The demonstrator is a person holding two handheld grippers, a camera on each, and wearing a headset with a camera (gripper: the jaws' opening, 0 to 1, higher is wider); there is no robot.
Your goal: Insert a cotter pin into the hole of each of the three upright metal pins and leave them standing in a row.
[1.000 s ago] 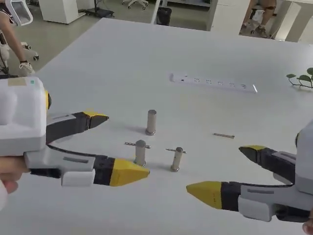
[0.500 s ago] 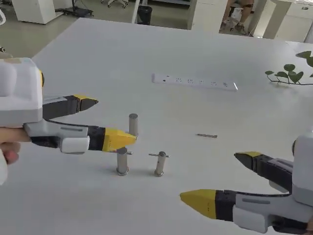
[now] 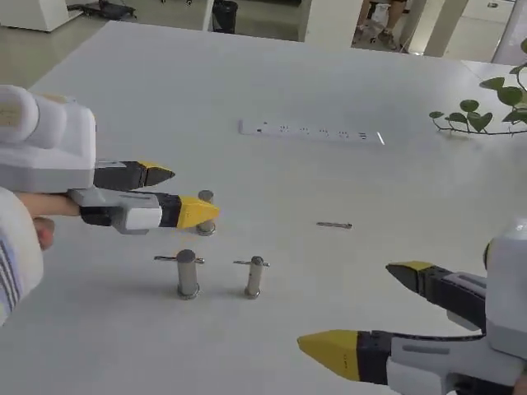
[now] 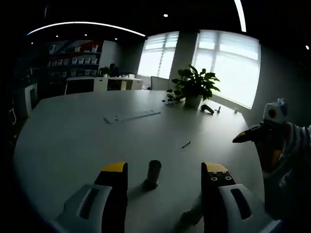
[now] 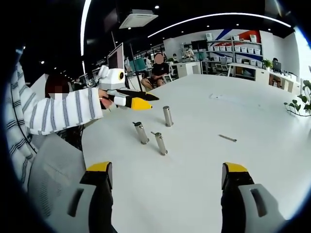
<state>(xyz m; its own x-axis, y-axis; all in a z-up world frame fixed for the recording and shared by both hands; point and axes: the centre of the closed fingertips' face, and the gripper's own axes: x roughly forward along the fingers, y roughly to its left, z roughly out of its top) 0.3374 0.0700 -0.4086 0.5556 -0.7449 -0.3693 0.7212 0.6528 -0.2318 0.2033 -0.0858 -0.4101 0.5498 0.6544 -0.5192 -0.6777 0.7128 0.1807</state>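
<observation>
Cotter pin [image 3: 333, 225] lies loose, right of the bare upright pin [image 3: 206, 216]. Left gripper [image 3: 193, 192], jaws wide apart, flanks that pin without gripping it. Right gripper [image 3: 347, 303], in front of that pin, is wide apart and empty.

I can read nothing here. The power strip [image 3: 311, 132] on the table [image 3: 370, 189] has a small dark mark near one end, too small for me to make out. On the far wall beyond the table, the red and blue graphic [image 5: 243, 35] is too blurred for me to tell whether it holds any letters.
</observation>
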